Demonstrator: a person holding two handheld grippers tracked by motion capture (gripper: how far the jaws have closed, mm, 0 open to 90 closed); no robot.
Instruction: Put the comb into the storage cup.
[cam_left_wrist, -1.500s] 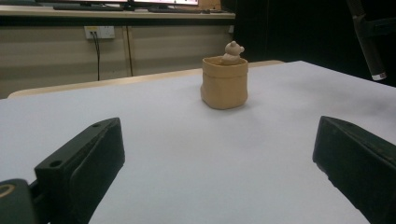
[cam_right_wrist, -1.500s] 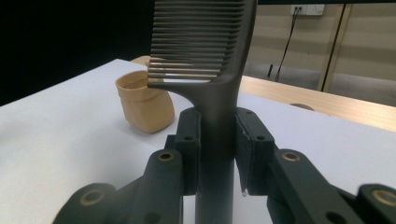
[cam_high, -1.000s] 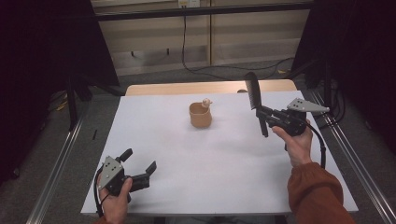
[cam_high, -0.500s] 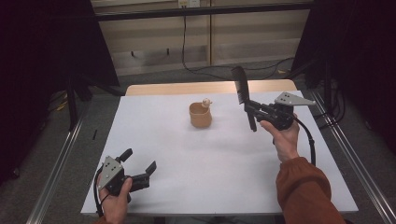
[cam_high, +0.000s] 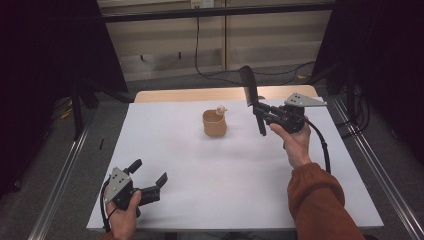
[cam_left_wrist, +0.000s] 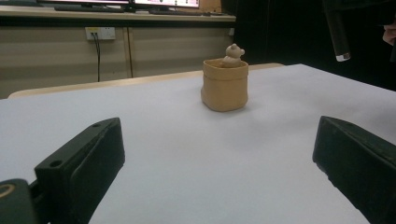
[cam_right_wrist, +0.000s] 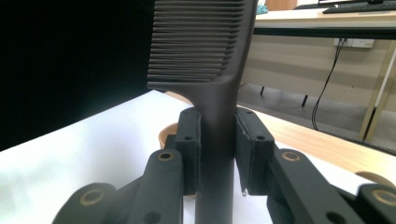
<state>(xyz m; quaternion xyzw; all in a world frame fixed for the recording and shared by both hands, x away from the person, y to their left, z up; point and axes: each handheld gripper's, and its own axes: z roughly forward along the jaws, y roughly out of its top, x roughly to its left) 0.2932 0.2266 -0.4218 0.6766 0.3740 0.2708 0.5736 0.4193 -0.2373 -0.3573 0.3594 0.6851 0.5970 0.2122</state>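
Note:
A black comb (cam_high: 251, 96) stands upright in my right gripper (cam_high: 260, 108), which is shut on its handle, teeth end up. In the right gripper view the comb (cam_right_wrist: 205, 60) rises between the two pads (cam_right_wrist: 190, 149), and a sliver of the tan cup's rim (cam_right_wrist: 167, 133) peeks out behind them. The tan cup (cam_high: 214, 123) with a small bear figure (cam_high: 220, 109) in it sits mid-table, just left of the comb. Near the table's front left corner my left gripper (cam_high: 149, 176) rests open. The left gripper view looks between its wide-apart jaws at the cup (cam_left_wrist: 224, 85) and the comb's handle tip (cam_left_wrist: 337, 35).
A white sheet (cam_high: 210, 175) covers the table; a strip of bare wood (cam_high: 175, 95) runs along its far edge. Metal rails (cam_high: 65, 170) flank both sides. Cables hang against the back wall (cam_high: 197, 45).
My right gripper has carried the comb leftward, closer to the cup. The left gripper has stayed put.

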